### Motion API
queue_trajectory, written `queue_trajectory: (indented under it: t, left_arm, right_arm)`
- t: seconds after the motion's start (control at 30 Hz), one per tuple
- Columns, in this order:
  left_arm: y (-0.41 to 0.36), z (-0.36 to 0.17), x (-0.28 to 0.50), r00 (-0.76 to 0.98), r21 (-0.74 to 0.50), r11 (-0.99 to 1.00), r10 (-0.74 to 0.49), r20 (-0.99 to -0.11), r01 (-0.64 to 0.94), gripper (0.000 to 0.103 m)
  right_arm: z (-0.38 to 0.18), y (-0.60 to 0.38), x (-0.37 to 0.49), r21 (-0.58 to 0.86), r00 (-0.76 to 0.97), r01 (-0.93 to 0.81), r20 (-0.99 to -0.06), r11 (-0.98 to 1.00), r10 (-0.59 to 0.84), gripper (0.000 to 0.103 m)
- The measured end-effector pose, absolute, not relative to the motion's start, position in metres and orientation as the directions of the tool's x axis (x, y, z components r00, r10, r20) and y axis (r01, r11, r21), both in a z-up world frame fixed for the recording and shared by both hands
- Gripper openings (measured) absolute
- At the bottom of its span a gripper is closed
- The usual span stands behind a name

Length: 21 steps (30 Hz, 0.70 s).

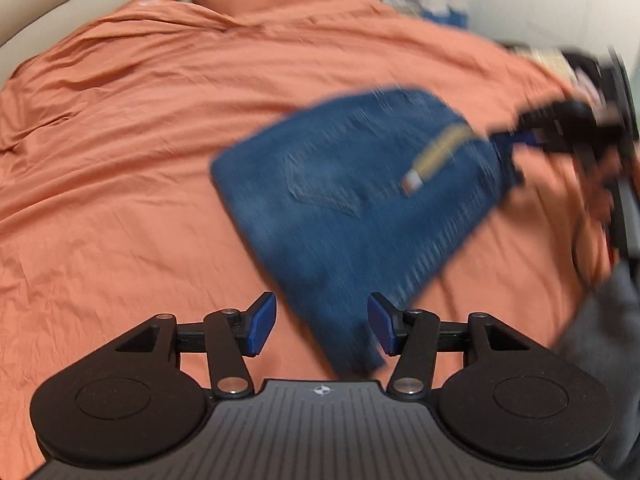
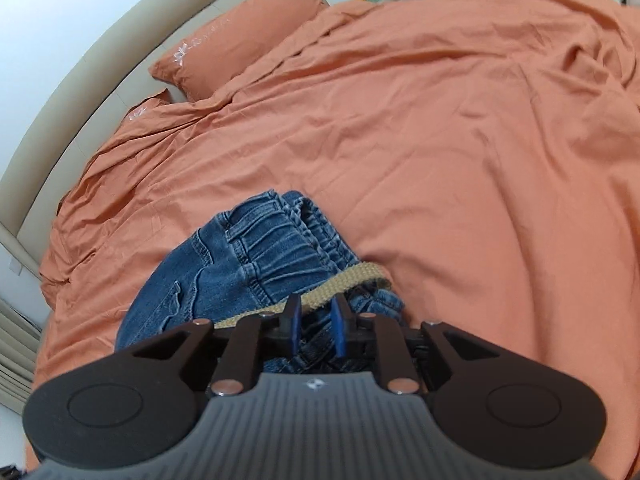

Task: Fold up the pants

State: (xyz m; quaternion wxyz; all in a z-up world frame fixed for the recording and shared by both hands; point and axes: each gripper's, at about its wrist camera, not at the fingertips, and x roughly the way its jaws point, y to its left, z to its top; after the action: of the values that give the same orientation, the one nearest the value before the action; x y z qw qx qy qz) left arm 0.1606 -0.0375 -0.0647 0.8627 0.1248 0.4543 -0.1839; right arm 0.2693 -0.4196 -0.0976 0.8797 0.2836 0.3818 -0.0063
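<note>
The pants (image 1: 352,184) are seen folded compactly at frame centre on the bed (image 1: 140,160); little seems left. Left tongs (image 1: 322,324) are released, empty; right tongs (image 2: 316,330) are parted narrowly at the waistband, grip unclear.

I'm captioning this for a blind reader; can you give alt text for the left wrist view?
Folded blue jeans lie on an orange bedspread, blurred. The open left gripper hovers near their lower edge; the right gripper is at their far right edge.
</note>
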Motion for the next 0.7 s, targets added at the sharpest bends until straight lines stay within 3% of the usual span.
queue_trajectory:
  t: [0.17, 0.23, 0.27, 0.3, 0.4, 0.53, 0.7]
  left_arm:
    - [-0.060, -0.096, 0.156, 0.495, 0.114, 0.907, -0.113, -0.862, 0.406, 0.062]
    - [-0.067, -0.106, 0.158, 0.512, 0.174, 0.909, -0.050, -0.858, 0.379, 0.049]
    - [-0.070, -0.109, 0.158, 0.526, 0.202, 0.906, -0.026, -0.850, 0.372, 0.039]
    - [-0.072, -0.110, 0.158, 0.528, 0.216, 0.901, -0.017, -0.849, 0.376, 0.023]
    - [-0.079, -0.101, 0.148, 0.560, 0.317, 0.847, 0.027, -0.828, 0.426, 0.009]
    - [-0.078, -0.098, 0.145, 0.528, 0.328, 0.814, 0.031, -0.849, 0.480, 0.007]
    - [-0.078, -0.132, 0.155, 0.432, 0.277, 0.827, 0.046, -0.900, 0.489, 0.008]
  right_arm:
    - [-0.099, -0.419, 0.267, 0.494, 0.713, 0.216, -0.669, 0.842, 0.210, 0.015]
    - [-0.100, -0.421, 0.266, 0.501, 0.716, 0.207, -0.663, 0.840, 0.219, 0.016]
    - [-0.101, -0.421, 0.267, 0.501, 0.714, 0.203, -0.664, 0.841, 0.223, 0.016]
    - [-0.101, -0.421, 0.268, 0.501, 0.711, 0.202, -0.666, 0.842, 0.226, 0.016]
    - [-0.101, -0.420, 0.266, 0.491, 0.700, 0.202, -0.677, 0.848, 0.226, 0.016]
    - [-0.104, -0.419, 0.265, 0.443, 0.660, 0.223, -0.724, 0.868, 0.200, 0.008]
    - [-0.115, -0.415, 0.275, 0.392, 0.605, 0.220, -0.773, 0.893, 0.191, 0.006]
